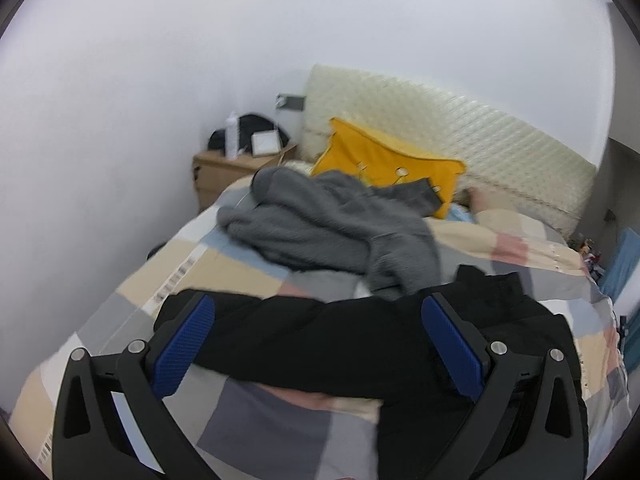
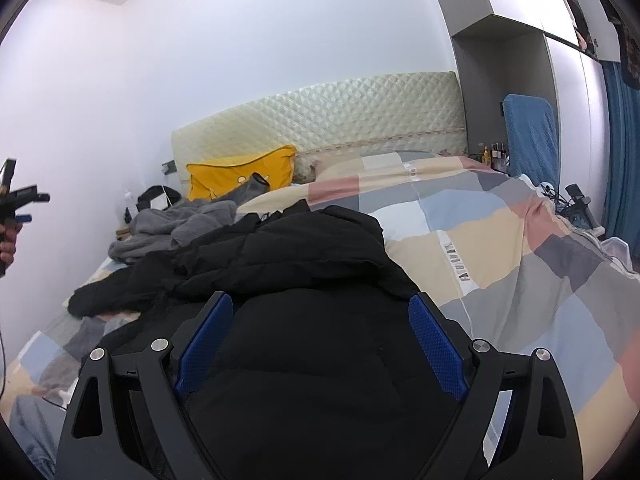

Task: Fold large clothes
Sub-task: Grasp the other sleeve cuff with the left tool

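Black jacket (image 2: 304,280) between spread right hand-held gripper (image 2: 320,344) fingers, lower edge hidden

The black padded jacket (image 2: 304,248) lies crumpled and unfolded on the bed, one sleeve stretched sideways. The grey fleece garment (image 1: 332,228) lies bunched just beyond it, also unfolded.

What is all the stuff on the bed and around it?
black jacket: one, black, crumpled on the near bed
grey garment: one, grey, heaped beyond the jacket
pillow: one, yellow, against the headboard
duvet: one, checked pastel, covering the bed
headboard: one, cream quilted, at the wall
nightstand: one, wooden, beside the bed
left gripper: one, black with blue pads, open over the jacket
right gripper: one, same colours, open over the jacket
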Demonstrator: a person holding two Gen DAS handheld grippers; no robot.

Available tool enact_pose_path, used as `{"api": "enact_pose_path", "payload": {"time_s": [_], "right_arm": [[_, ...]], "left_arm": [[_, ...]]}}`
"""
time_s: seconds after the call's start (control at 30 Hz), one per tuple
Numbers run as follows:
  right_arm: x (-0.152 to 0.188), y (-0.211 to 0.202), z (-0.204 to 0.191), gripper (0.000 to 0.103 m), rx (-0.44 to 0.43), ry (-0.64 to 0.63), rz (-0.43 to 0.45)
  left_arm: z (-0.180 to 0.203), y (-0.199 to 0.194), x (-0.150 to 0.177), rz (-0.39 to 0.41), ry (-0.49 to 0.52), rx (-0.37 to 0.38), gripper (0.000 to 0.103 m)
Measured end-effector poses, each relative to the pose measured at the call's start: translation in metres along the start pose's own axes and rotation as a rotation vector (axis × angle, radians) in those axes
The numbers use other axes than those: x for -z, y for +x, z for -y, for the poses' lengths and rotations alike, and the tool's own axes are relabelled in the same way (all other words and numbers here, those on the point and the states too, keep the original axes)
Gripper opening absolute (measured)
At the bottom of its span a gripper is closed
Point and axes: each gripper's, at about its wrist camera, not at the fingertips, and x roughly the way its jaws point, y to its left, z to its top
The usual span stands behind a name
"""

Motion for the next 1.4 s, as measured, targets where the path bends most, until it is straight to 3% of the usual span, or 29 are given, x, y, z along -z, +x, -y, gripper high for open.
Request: {"api": "enact_pose_path", "payload": {"time_s": [0.27, 0.37, 0.5, 0.77, 0.93, 1.07, 1.17, 1.27, 1.33, 1.4], "right_arm": [[-0.001, 0.011, -0.01, 0.091, 0.03, 0.002, -0.042], [0.0, 0.018, -0.017, 0.091, 0.051, -0.007, -0.068], [0.0, 0.028, -0.029, 0.091, 0.062, -0.022, -0.099], [0.0, 0.054, -0.058, 0.091, 0.075, -0.047, -0.159], [0.003, 0.068, -0.063, 0.091, 0.097, -0.028, -0.192], [0.005, 0.075, -0.059, 0.091, 0.1, 0.006, -0.214], [0.005, 0.076, -0.062, 0.091, 0.105, -0.002, -0.212], [0.004, 0.076, -0.064, 0.091, 0.098, -0.008, -0.207], [0.004, 0.074, -0.065, 0.091, 0.093, -0.012, -0.204], [0.004, 0.073, -0.064, 0.091, 0.089, -0.011, -0.201]], "left_arm": [[-0.088, 0.074, 0.038, -0.125, -0.195, 0.039, 0.103], [-0.111, 0.106, 0.041, -0.143, -0.22, -0.013, 0.103], [-0.148, 0.15, 0.051, -0.2, -0.329, -0.005, 0.103], [-0.224, 0.219, 0.103, -0.299, -0.537, -0.06, 0.103], [-0.26, 0.236, 0.126, -0.278, -0.633, -0.143, 0.102], [-0.269, 0.248, 0.134, -0.251, -0.682, -0.11, 0.1], [-0.26, 0.258, 0.126, -0.221, -0.62, -0.062, 0.089], [-0.249, 0.267, 0.119, -0.226, -0.586, -0.033, 0.066], [-0.249, 0.269, 0.117, -0.235, -0.614, -0.021, 0.046], [-0.249, 0.267, 0.115, -0.23, -0.635, -0.053, 0.036]]}}
